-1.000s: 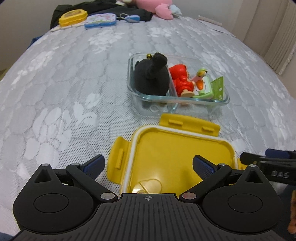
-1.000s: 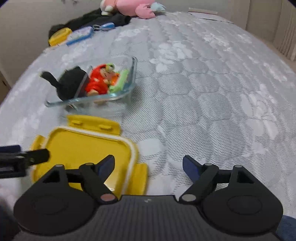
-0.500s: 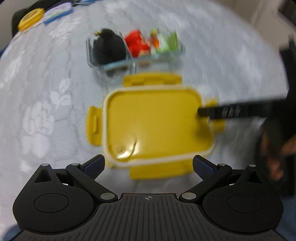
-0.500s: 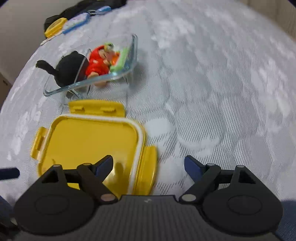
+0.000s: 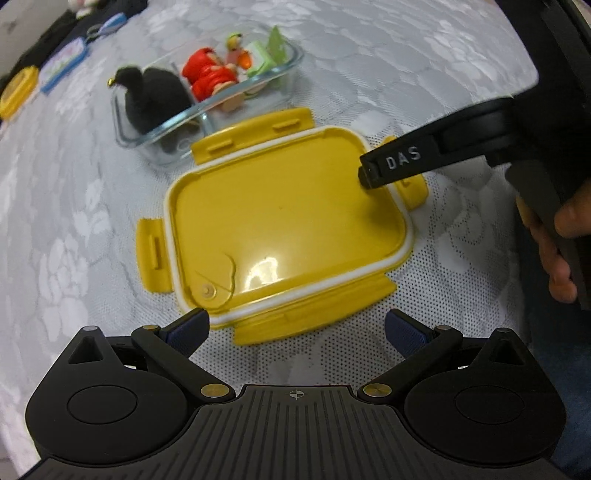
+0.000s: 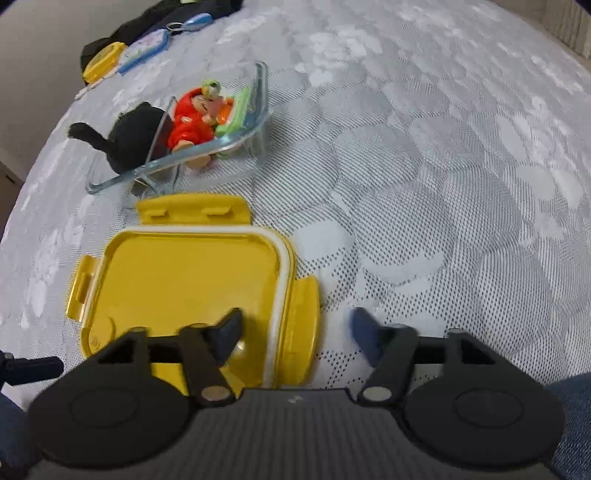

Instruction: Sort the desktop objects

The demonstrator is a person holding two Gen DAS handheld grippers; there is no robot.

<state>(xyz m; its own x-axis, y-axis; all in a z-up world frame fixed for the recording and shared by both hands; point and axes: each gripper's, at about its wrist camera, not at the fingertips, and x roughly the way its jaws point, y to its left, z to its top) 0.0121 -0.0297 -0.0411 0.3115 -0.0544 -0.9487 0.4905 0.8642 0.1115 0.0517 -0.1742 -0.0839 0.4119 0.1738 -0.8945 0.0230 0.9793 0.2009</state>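
A yellow clip-on lid (image 5: 288, 221) lies flat on the grey patterned cover, its inner side up. Behind it stands a glass container (image 5: 293, 62) holding a black plush (image 5: 155, 96), a red figure (image 5: 207, 77) and a green toy (image 5: 262, 62). My left gripper (image 5: 297, 326) is open, hovering at the lid's near flap. My right gripper (image 6: 295, 332) straddles the lid's (image 6: 184, 280) right flap with its jaws closing. One of its fingers (image 6: 229, 332) is over the lid's inside; the other stands apart from the flap. From the left wrist view, a right gripper finger (image 5: 391, 166) rests at that corner.
At the far edge lie a small yellow case (image 6: 101, 62), a blue-rimmed card (image 6: 146, 50), a blue key fob (image 6: 192, 22) and dark cloth (image 6: 147, 18). The person's hand (image 5: 561, 251) holds the right gripper at the right. Bare grey cover (image 6: 443, 184) spreads to the right.
The left gripper rolled and drew back, so the whole lid now shows. The right gripper came down over the lid's right flap and its jaws have narrowed.
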